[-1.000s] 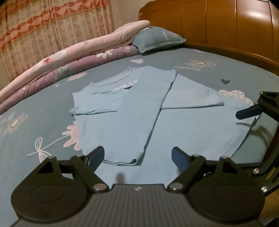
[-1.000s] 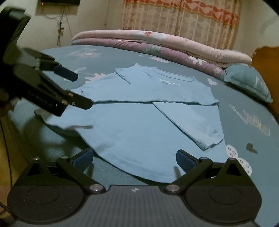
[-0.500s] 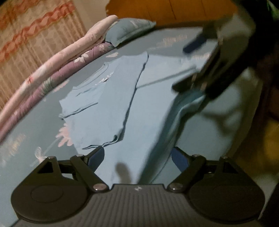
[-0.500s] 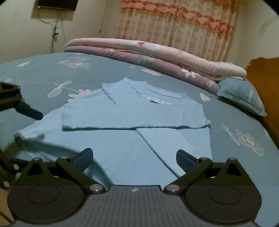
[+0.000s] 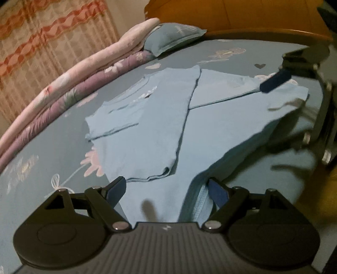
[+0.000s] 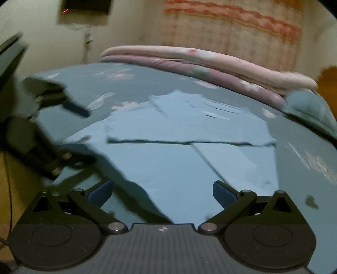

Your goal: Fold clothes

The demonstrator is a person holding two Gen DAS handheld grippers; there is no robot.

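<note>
A light blue T-shirt [image 5: 221, 130] lies flat on the teal flowered bed sheet [image 5: 48, 147], its far side and one sleeve folded over the middle. My left gripper [image 5: 167, 191] is open at the shirt's hem, with the cloth's near corner between its blue fingers. My right gripper [image 6: 162, 192] is open too, low over the shirt's [image 6: 179, 160] near side edge by the other sleeve. Each gripper shows in the other's view: the right gripper [image 5: 271, 113] at the far right, the left gripper [image 6: 82, 134] at the left, both blurred and open.
Rolled pink and purple quilts [image 5: 69, 84] and a teal pillow [image 5: 174, 35] lie along the far side of the bed. A wooden headboard [image 5: 252, 16] stands behind them. The bed edge and the yellowish floor [image 5: 316, 189] are right beside the shirt's near side. Curtains [image 6: 231, 27] hang behind.
Both grippers have dropped lower and closer to the shirt's near edge, still open. The left view swung sideways and back; the hem corner now sits between its fingers. The shirt lies as before.
</note>
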